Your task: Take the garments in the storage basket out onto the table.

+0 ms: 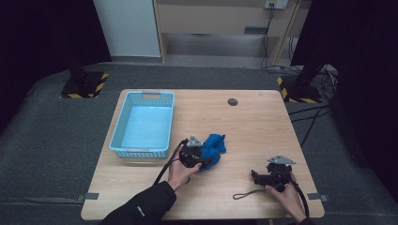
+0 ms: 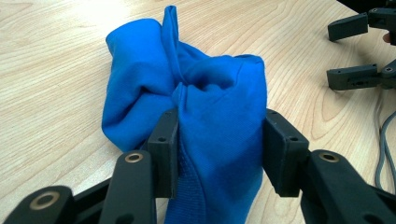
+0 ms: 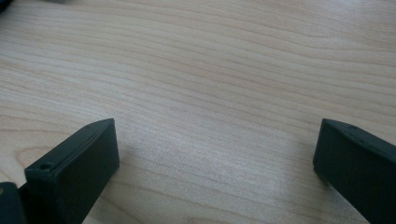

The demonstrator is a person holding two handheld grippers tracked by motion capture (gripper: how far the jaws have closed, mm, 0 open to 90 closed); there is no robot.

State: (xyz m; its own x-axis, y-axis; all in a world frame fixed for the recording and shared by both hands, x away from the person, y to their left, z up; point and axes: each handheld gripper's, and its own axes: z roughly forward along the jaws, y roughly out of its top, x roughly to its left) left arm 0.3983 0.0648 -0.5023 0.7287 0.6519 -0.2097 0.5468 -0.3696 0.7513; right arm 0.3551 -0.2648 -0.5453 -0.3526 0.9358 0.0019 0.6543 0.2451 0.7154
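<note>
A crumpled blue cloth point(image 1: 215, 144) lies on the wooden table point(image 1: 253, 126), just right of the basket. My left gripper point(image 1: 205, 157) is at its near side, held by a hand in a dark sleeve. In the left gripper view both black pads press the sides of a thick fold of the blue cloth point(image 2: 205, 102), so my left gripper point(image 2: 219, 149) is shut on it. My right gripper point(image 1: 256, 177) rests low near the table's front right, well apart from the cloth. Its jaws point(image 3: 215, 158) stand wide open over bare wood; the left gripper view shows the right gripper point(image 2: 359, 51) at top right.
A light blue plastic basket point(image 1: 141, 151), with nothing in it, stands at the table's left. A small dark round disc point(image 1: 233, 101) sits near the far edge. A thin cord loop point(image 1: 244, 194) lies by the right hand. Black stands and cables are on the floor behind.
</note>
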